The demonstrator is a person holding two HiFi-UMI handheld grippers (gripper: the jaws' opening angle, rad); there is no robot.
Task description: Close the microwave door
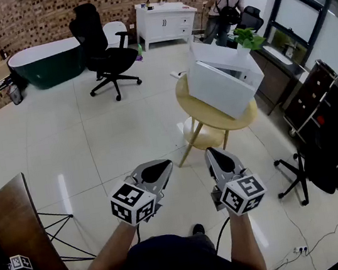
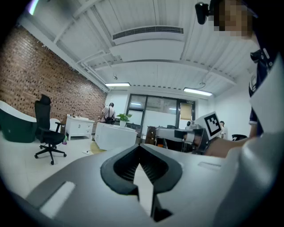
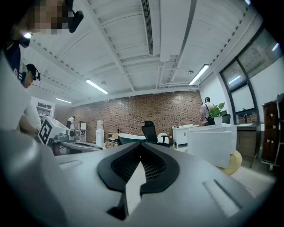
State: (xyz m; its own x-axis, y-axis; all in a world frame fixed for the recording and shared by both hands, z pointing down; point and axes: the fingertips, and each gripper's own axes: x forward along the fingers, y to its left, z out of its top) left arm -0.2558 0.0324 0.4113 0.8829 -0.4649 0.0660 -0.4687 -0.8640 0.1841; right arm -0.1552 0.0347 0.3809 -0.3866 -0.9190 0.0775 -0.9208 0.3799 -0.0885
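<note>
left tongs (image 1: 163, 166) and right tongs (image 1: 213, 153) both closed, empty, well short of microwave (image 1: 222, 88) on round tabletop (image 1: 186, 101); door (image 1: 220, 54) looks swung open, likely light, rigid, slick, so push its free edge flat, no grip needed

Glossy white floor tiles (image 1: 87, 138) spread out ahead of the left gripper (image 1: 161, 166) and the right gripper (image 1: 214, 154). Far ahead of the left one a red brick wall (image 1: 42, 14) closes the room, with a dark green bathtub (image 1: 43, 63), a black office chair (image 1: 105, 52) and a white cabinet (image 1: 165, 21) before it. Just ahead of the right gripper stands a round wooden table (image 1: 184, 102); beyond it, to the right, run dark-framed windows (image 1: 305, 11) and a dark shelf rack (image 1: 308, 99). A brown tabletop (image 1: 11, 220) lies left of the left gripper. Strip lights (image 3: 96, 86) glow on the white ceiling.
</note>
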